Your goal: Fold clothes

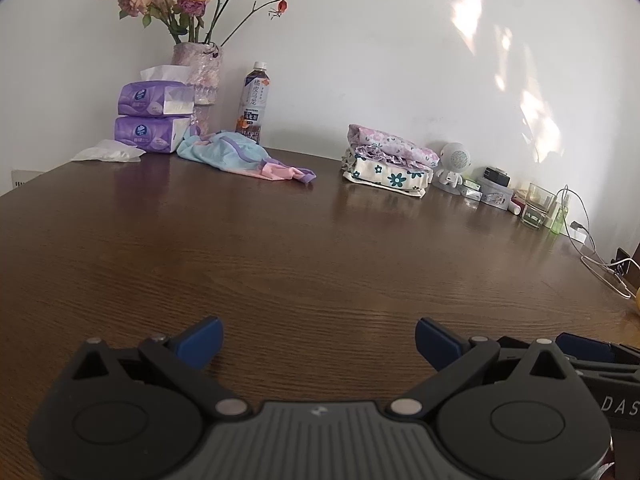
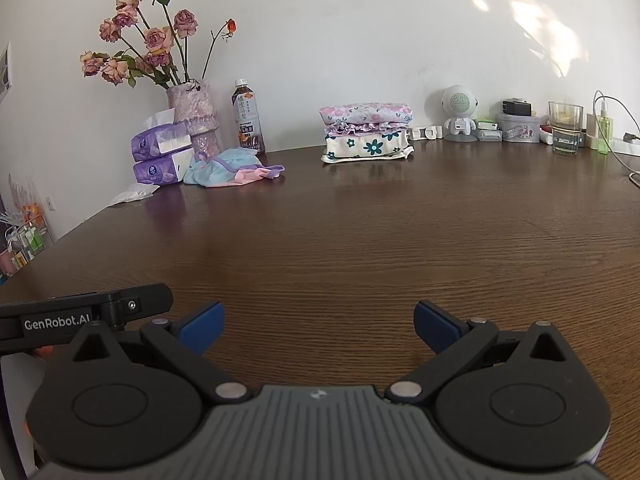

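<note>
Both grippers, left gripper (image 1: 319, 340) and right gripper (image 2: 319, 325), spread wide, empty, low over bare wooden table (image 2: 360, 240). Crumpled blue-pink garment (image 2: 230, 173) at far edge, just beside vase (image 2: 196, 116). Folded stack (image 2: 366, 132) well right of vase.

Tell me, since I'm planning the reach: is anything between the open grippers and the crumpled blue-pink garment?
Nothing visible. Bare table lies between both grippers, left and right, and the crumpled garment near the tissue packs.

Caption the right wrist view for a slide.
Open right gripper faces folded clothes stack and crumpled garment across wooden table.
</note>
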Demonstrator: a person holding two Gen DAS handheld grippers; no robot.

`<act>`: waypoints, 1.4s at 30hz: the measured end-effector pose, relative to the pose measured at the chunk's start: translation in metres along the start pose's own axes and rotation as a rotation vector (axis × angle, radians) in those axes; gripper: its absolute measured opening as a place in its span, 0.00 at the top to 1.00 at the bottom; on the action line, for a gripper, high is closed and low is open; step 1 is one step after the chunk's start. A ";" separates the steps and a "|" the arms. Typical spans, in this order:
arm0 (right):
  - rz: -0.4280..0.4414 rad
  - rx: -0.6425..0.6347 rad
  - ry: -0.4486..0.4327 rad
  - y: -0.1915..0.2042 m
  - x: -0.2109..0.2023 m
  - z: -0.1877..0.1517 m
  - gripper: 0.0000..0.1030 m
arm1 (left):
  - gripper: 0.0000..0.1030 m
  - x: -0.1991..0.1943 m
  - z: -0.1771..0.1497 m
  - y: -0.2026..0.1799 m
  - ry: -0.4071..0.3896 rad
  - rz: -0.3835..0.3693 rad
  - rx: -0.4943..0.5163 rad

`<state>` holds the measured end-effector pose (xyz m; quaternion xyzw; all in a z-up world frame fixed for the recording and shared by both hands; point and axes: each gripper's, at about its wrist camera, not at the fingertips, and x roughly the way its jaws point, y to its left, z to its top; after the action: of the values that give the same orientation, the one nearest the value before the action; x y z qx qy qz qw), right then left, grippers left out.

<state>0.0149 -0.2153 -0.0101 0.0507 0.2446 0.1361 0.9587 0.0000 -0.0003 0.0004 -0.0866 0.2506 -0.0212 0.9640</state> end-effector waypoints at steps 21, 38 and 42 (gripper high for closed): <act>0.008 0.008 -0.002 -0.001 0.001 -0.003 0.00 | 0.00 0.007 -0.021 0.014 -0.007 -0.017 -0.025; 0.033 0.002 -0.002 -0.003 -0.002 -0.002 0.00 | 0.00 0.003 -0.012 0.016 0.001 -0.013 -0.049; 0.036 -0.002 -0.002 -0.003 -0.002 -0.002 0.00 | 0.00 0.002 -0.010 0.016 0.002 -0.010 -0.052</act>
<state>0.0129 -0.2185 -0.0120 0.0544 0.2423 0.1537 0.9564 -0.0035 0.0140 -0.0124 -0.1128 0.2514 -0.0196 0.9611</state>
